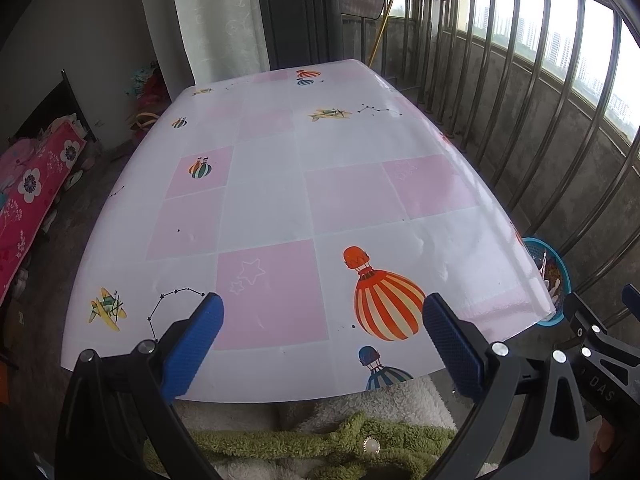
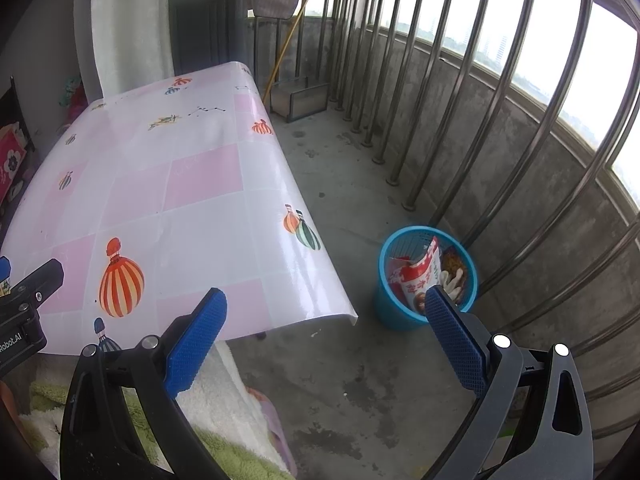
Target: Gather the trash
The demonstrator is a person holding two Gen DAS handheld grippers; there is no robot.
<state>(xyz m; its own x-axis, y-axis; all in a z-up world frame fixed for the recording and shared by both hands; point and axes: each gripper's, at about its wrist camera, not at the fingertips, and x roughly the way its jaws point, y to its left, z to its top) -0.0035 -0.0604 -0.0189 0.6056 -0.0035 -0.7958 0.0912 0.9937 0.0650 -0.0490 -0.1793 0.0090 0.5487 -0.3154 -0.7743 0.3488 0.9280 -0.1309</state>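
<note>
Firstly, left wrist view: left gripper (image 1: 323, 354) spread, holding nothing, above the near edge of the table (image 1: 272, 184), whose balloon-print cover carried no litter; blue bin (image 1: 550, 270) half hidden past the right corner.

Right wrist view: right gripper (image 2: 326, 350) likewise spread and empty, over bare floor. Trash lay in the blue bin (image 2: 426, 280) beside the railing (image 2: 500, 128): a red-and-white snack packet (image 2: 420, 276) (judged light, crinkly, slippery; best pinched at its upright top edge) plus pale scraps, unclear.
</note>
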